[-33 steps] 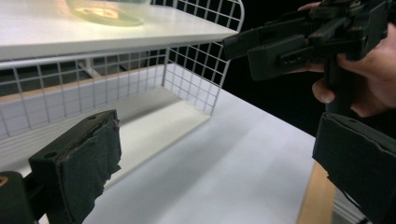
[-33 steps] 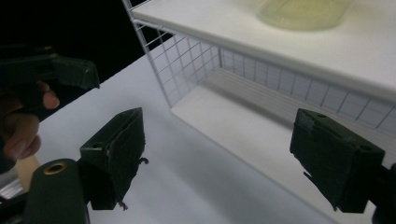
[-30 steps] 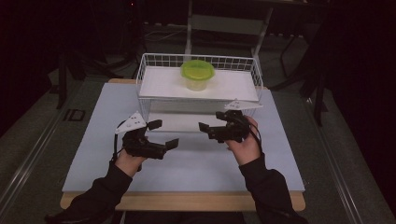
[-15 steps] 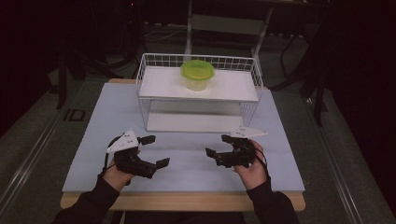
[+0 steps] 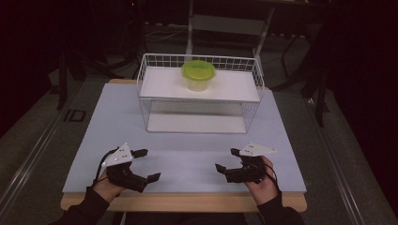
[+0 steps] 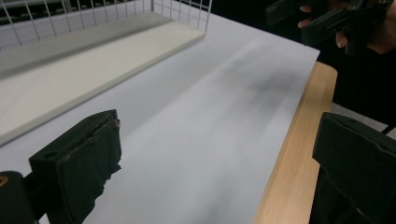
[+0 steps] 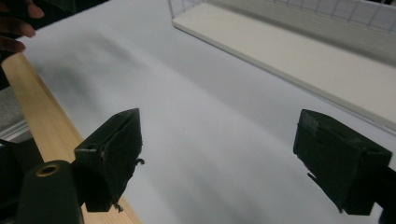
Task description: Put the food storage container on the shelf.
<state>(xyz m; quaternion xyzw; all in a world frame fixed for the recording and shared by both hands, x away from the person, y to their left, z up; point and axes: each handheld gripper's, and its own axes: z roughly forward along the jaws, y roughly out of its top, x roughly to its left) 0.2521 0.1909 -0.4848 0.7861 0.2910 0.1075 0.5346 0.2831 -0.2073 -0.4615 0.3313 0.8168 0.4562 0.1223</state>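
Left gripper (image 5: 144, 165) and right gripper (image 5: 228, 162): held low over the tabletop's (image 5: 187, 154) near edge, jaws spread and empty, well short of the lidded green container (image 5: 198, 75) shelved on the wire rack (image 5: 199, 96).

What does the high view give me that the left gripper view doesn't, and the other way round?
High view alone: the green-lidded tub on the rack's top shelf, and both hands, with the left gripper open near the table's front edge. Left gripper view alone: a close look between its own wide-apart jaws at bare mat and the wooden table edge. Both: the rack's lower shelf, the mat, and the right gripper.
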